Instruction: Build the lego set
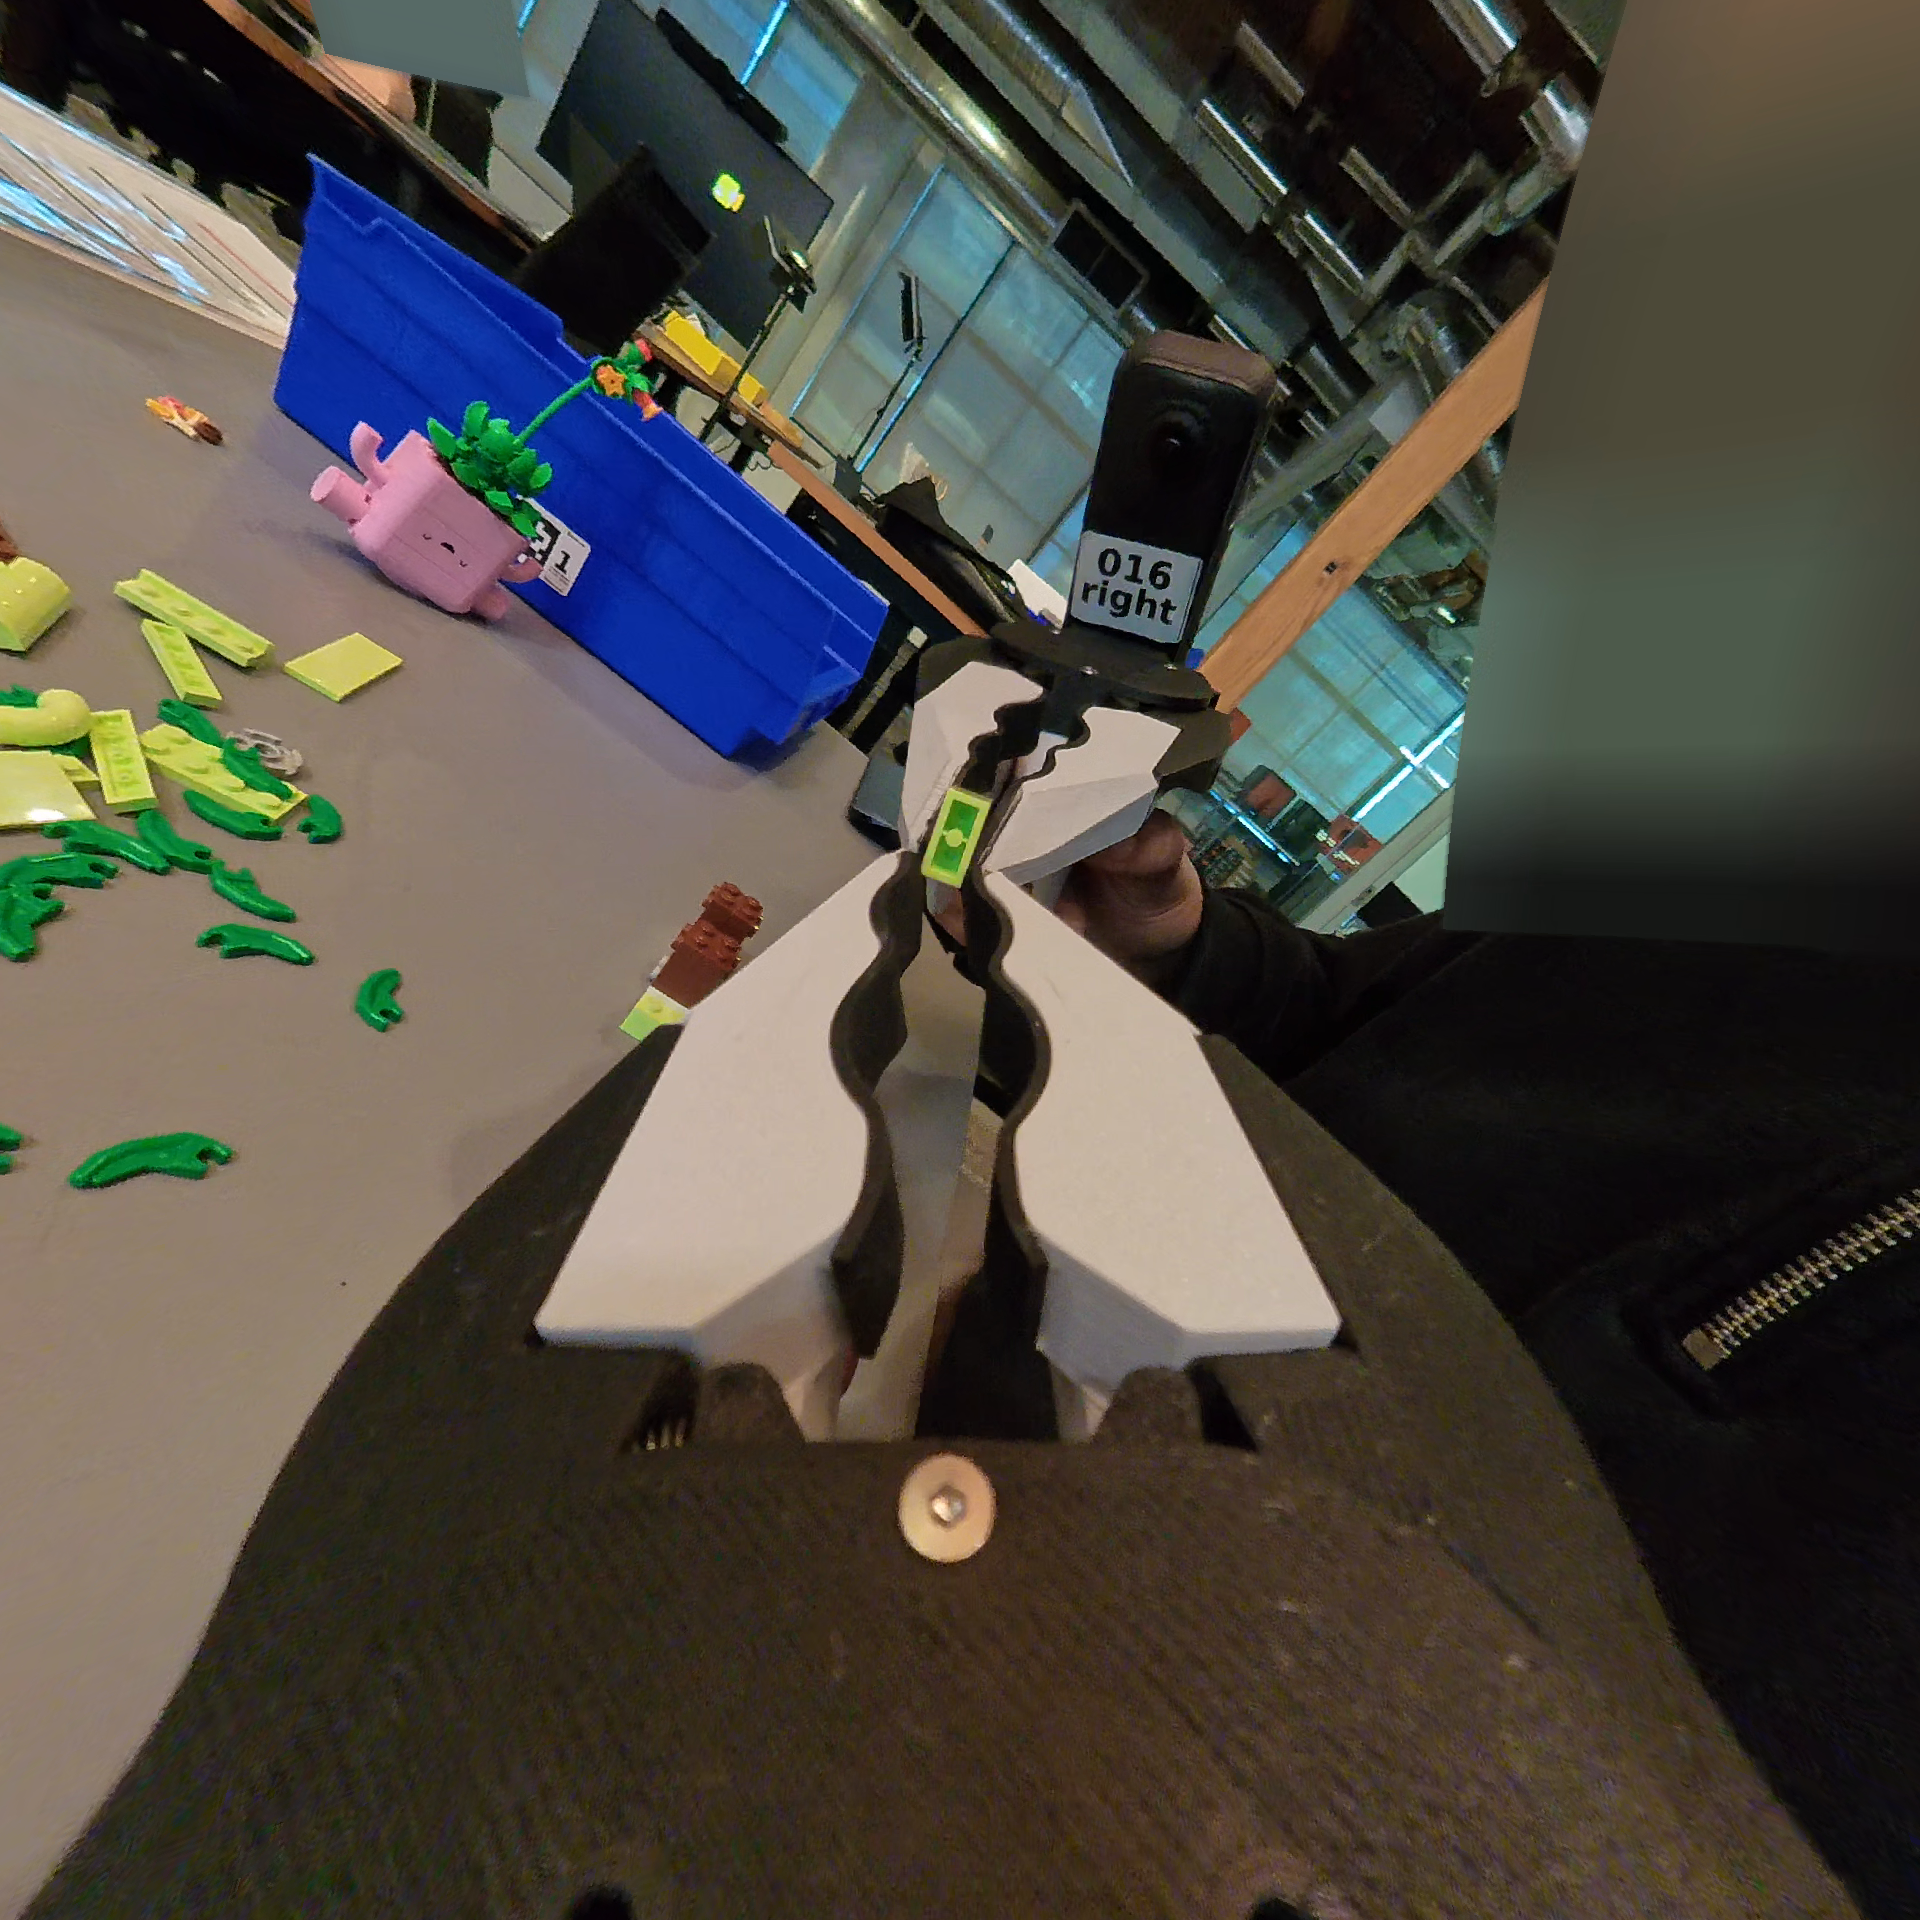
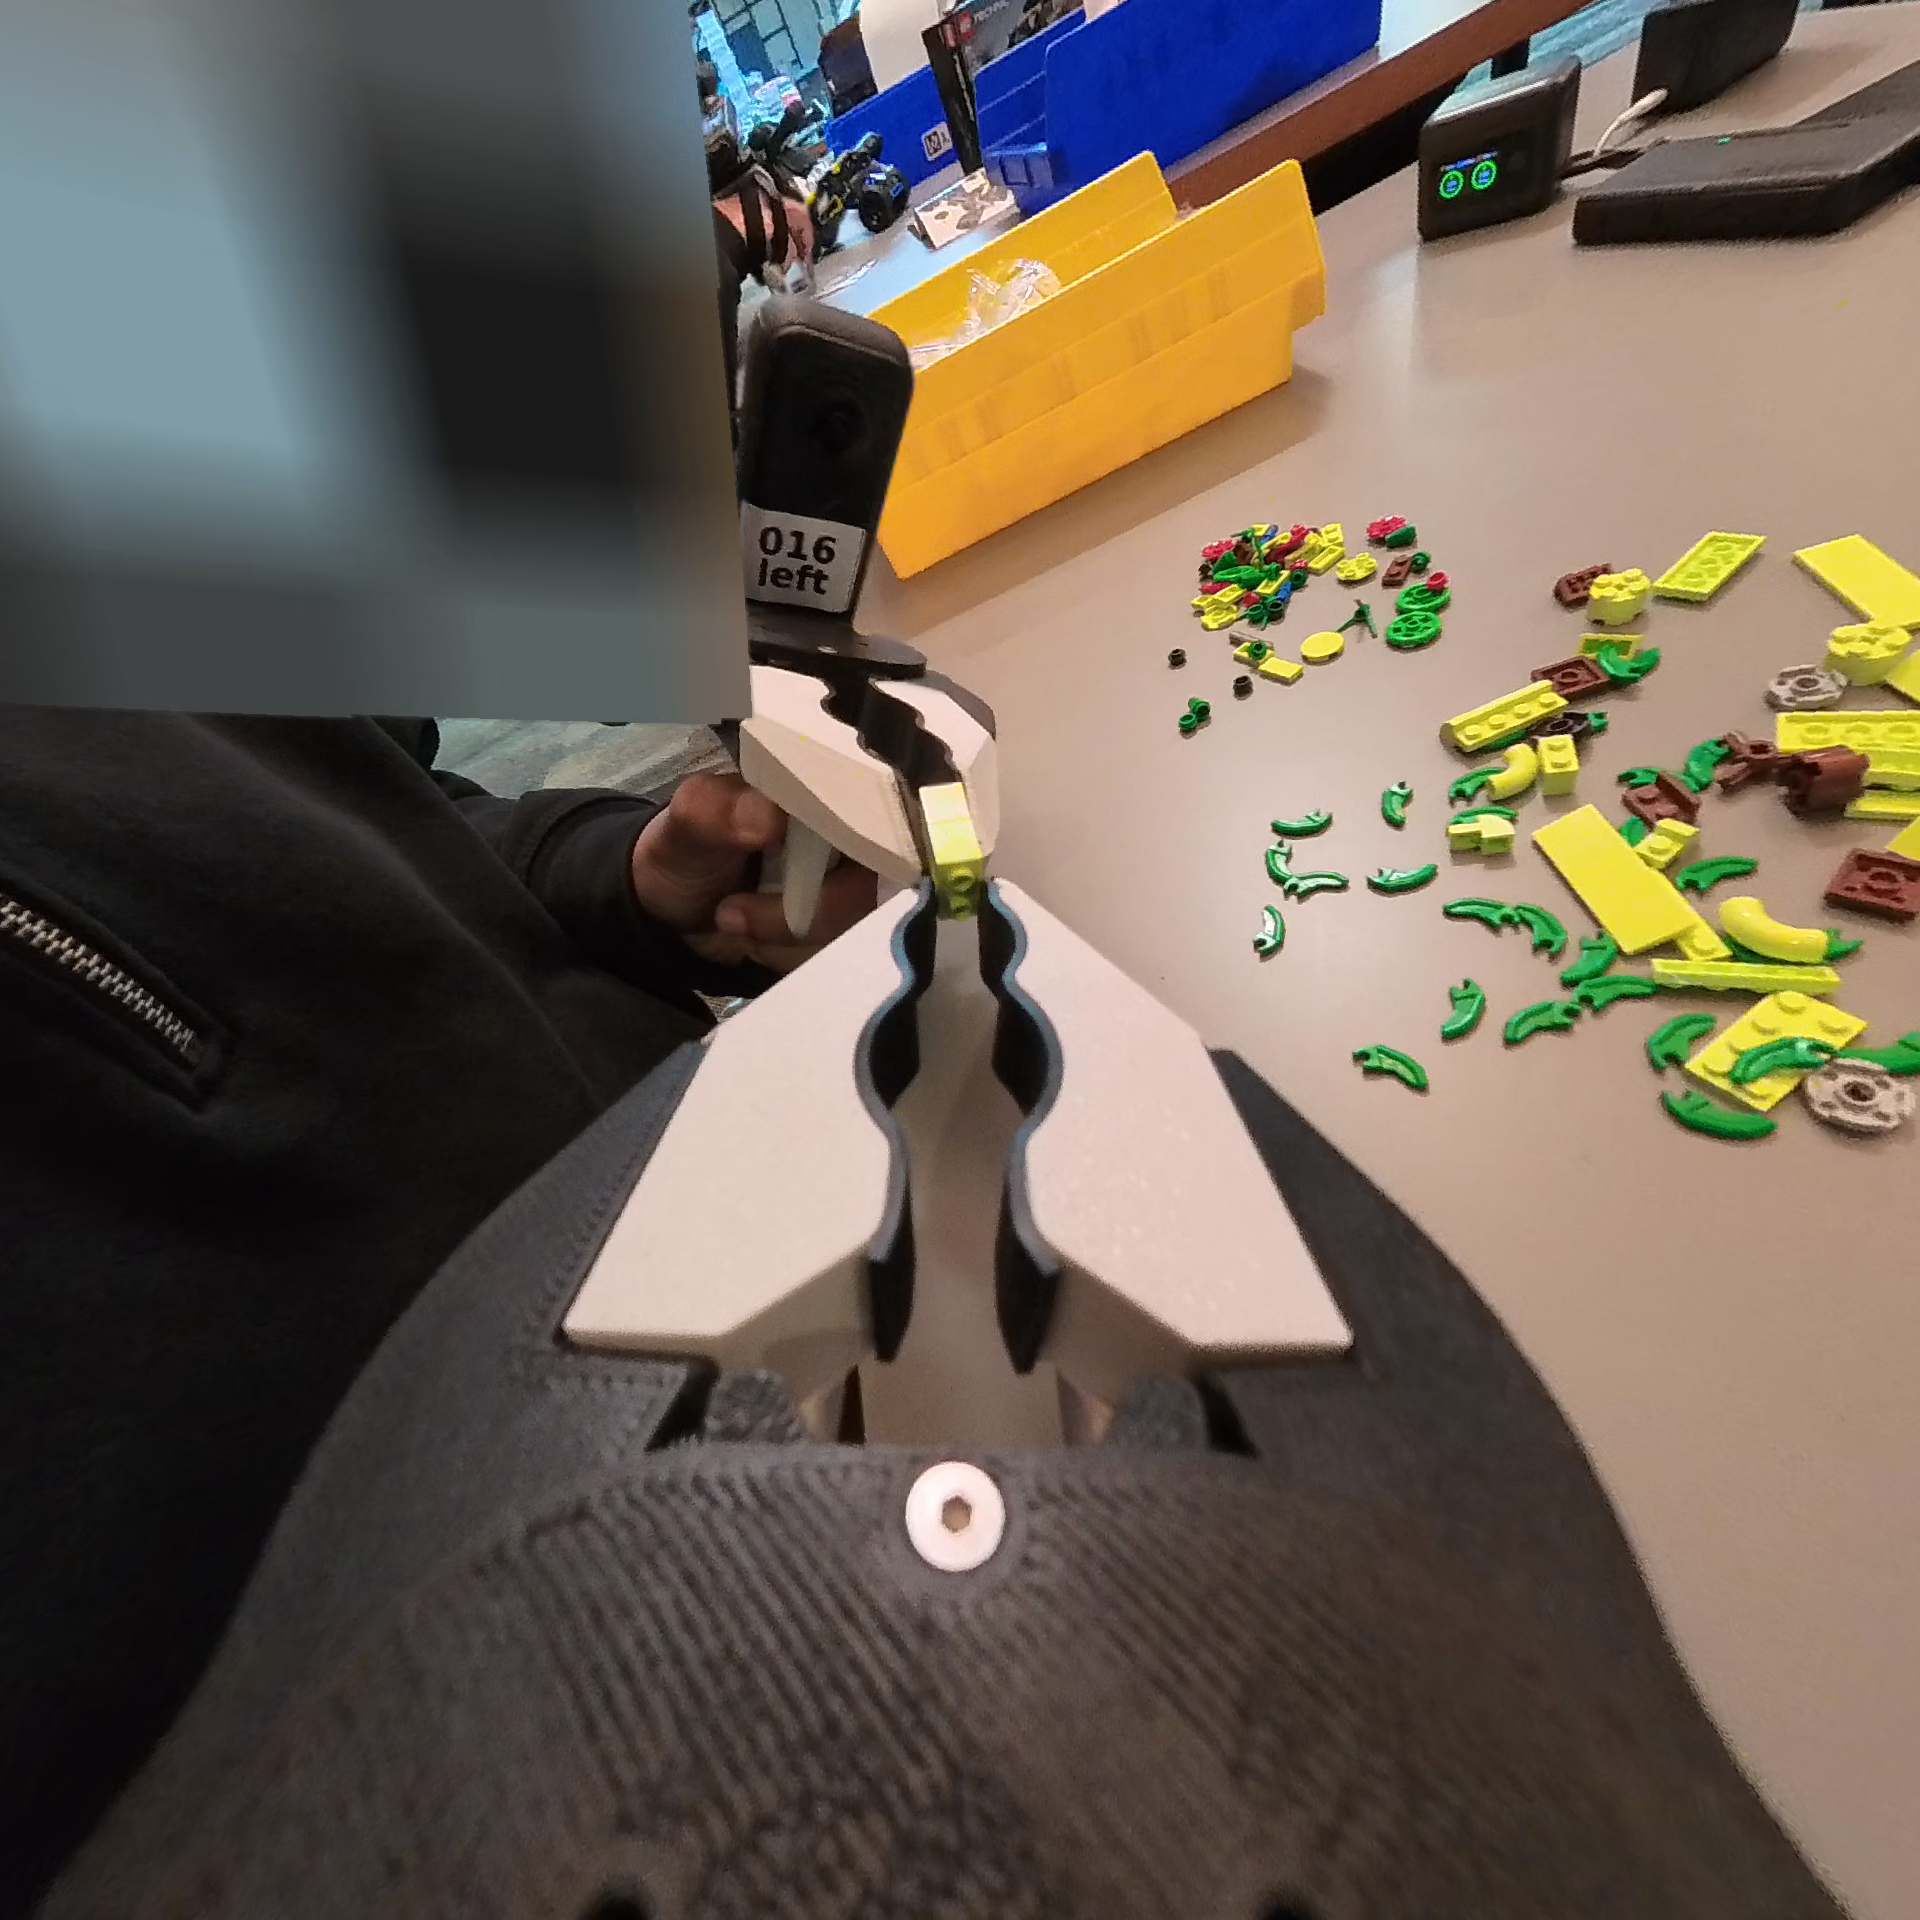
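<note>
Two hand-held grippers meet tip to tip in the air above a grey counter (image 1: 520, 935), each facing the other. The left gripper (image 1: 948, 883) and the right gripper (image 2: 961, 894) both pinch the same small lime-green lego piece (image 1: 954, 836), which sits exactly where their fingertips come together; the jaws of each are drawn in tight on it. In the right wrist view the piece shows as a little lime stack with studs, half inside the left gripper's tips and half inside the right's. A person in a dark zipped jacket (image 1: 1662, 1247) holds both tools, one hand (image 2: 717, 873) wrapped around the left gripper's trigger handle. Below and to the side, well apart from the held piece, loose lego parts lie scattered on the counter: green curved leaves (image 2: 1392, 1065), lime plates (image 2: 1616, 878) and brown bricks (image 2: 1886, 883). A finished pink lego pot with a green plant (image 1: 442, 520) stands farther off, just beside a blue bin (image 1: 623, 540). A yellow bin (image 2: 1091, 353) rests on the counter's far side.
</note>
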